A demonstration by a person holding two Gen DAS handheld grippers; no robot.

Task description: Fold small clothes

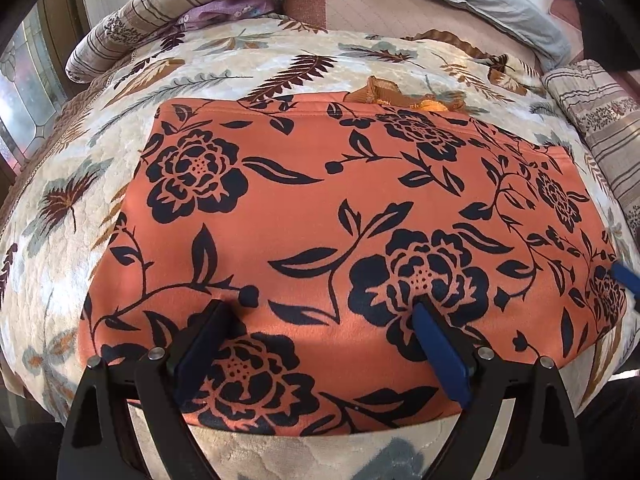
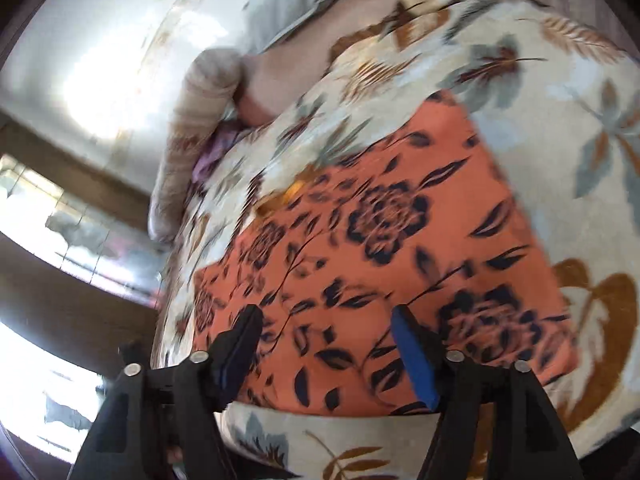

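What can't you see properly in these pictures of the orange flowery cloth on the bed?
- Left wrist view: the brown-orange fabric behind the orange cloth is mostly hidden by its far edge, so I cannot tell what it is.
- Left wrist view: the right gripper is cut off by the picture's right edge.
- Right wrist view: everything is motion-blurred, so the cloth's folds and edges are unclear.

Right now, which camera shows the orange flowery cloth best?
The left wrist view: the orange flowery cloth is sharp there, lying flat on the leafy blanket with nearly all its edges showing. The right wrist view shows it too, but blurred and tilted.
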